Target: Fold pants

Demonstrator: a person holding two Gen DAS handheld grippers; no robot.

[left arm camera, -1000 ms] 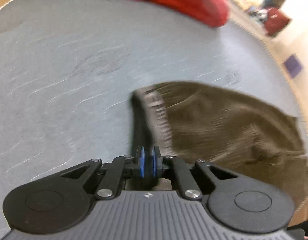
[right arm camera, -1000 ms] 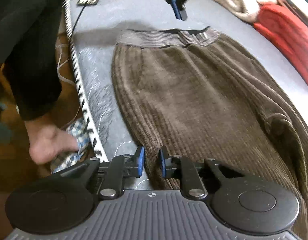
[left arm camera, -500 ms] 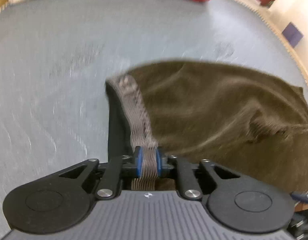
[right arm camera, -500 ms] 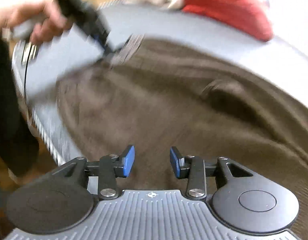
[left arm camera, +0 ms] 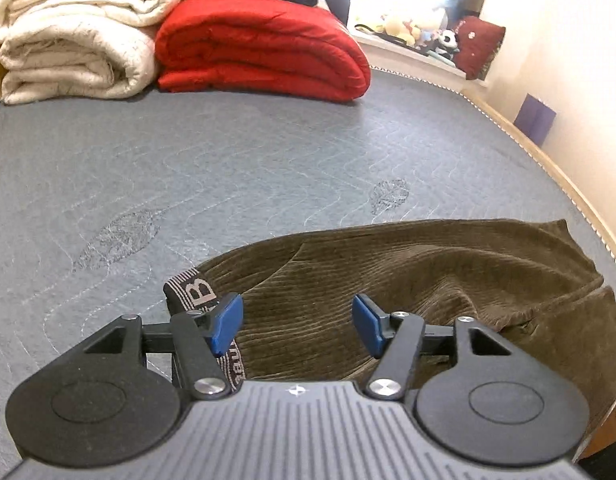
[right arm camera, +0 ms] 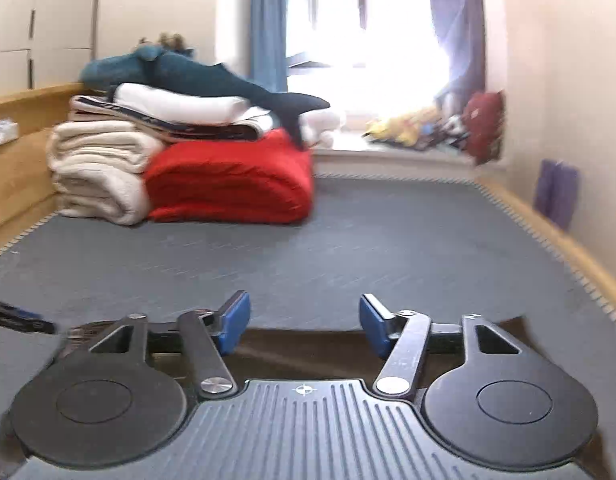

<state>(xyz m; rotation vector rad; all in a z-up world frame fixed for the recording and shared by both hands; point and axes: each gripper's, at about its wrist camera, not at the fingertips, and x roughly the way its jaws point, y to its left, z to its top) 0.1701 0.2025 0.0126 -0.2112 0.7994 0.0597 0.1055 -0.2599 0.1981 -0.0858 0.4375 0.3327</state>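
Two grippers hang over a grey quilted mattress (left arm camera: 236, 152). The left gripper (left arm camera: 298, 324) tilts down above the brown corduroy pants (left arm camera: 428, 276), which lie folded at the near right part of the mattress, close to its right edge. Its jaws are opening, the blue pads clear of the cloth with nothing pinched between them; the lettered elastic waistband (left arm camera: 196, 292) shows just beyond and under the left pad. The right gripper (right arm camera: 304, 324) points nearly level across the bed, and its jaws are opening too, with nothing between them. Only a dark strip of the pants shows beneath it in the right wrist view. At the far end of the mattress a folded red quilt (left arm camera: 264, 48) sits touching a stack of cream blankets (left arm camera: 76, 28). A teal plush shark (right arm camera: 196, 76) lies on top of that pile.
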